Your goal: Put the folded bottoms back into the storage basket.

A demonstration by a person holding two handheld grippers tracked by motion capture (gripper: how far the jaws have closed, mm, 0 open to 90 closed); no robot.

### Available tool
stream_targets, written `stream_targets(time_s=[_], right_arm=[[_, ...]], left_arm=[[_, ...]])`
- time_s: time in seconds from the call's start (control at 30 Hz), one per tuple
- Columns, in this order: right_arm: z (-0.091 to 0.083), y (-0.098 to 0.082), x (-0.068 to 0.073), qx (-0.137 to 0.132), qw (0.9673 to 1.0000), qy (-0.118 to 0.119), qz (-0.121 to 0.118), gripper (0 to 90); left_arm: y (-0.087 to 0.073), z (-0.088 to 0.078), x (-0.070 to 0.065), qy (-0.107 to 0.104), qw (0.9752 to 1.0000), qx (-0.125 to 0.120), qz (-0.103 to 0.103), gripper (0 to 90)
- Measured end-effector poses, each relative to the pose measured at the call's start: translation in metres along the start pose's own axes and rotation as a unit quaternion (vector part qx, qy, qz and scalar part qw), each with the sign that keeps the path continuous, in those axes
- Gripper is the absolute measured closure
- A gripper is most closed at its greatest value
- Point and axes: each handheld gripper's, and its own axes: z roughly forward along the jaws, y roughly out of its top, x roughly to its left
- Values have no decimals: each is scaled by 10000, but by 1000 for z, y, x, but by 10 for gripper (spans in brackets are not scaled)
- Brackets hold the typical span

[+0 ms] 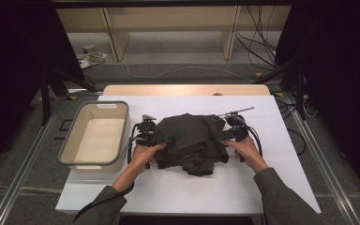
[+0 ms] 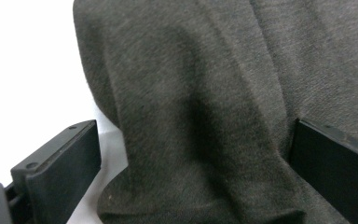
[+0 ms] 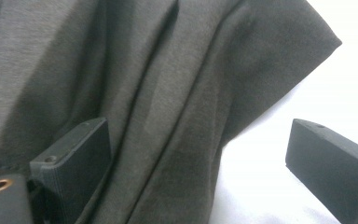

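You are flanking the bunched dark garment (image 1: 191, 140) with left gripper (image 1: 146, 131) and right gripper (image 1: 234, 130), both spread wide around cloth; nothing gripped, bin (image 1: 70, 140) receiving nothing yet.

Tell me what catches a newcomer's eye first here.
A crumpled dark garment lies mid-table on the white sheet. A hand-held gripper flanks it on each side, left and right, both with jaws open around the cloth. An empty bin sits to its left.
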Motion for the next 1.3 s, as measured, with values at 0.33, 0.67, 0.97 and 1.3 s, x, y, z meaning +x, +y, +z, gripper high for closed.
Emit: stream_targets(time_s=[0.33,0.67,0.97,1.3], right_arm=[[16,0,4,217,9997,-85,-87,67],[26,1,9,333,9993,-119,-83,59],[27,1,19,374,9993,56,50,159],[28,-2,28,390,9982,404,189,479]], left_arm=[[1,9,-2,-1,9996,267,77,2],[-1,15,-7,-41,9987,461,234,0],[-3,16,-14,-230,9981,321,472,167],[-4,15,-17,-531,9968,267,533,537]])
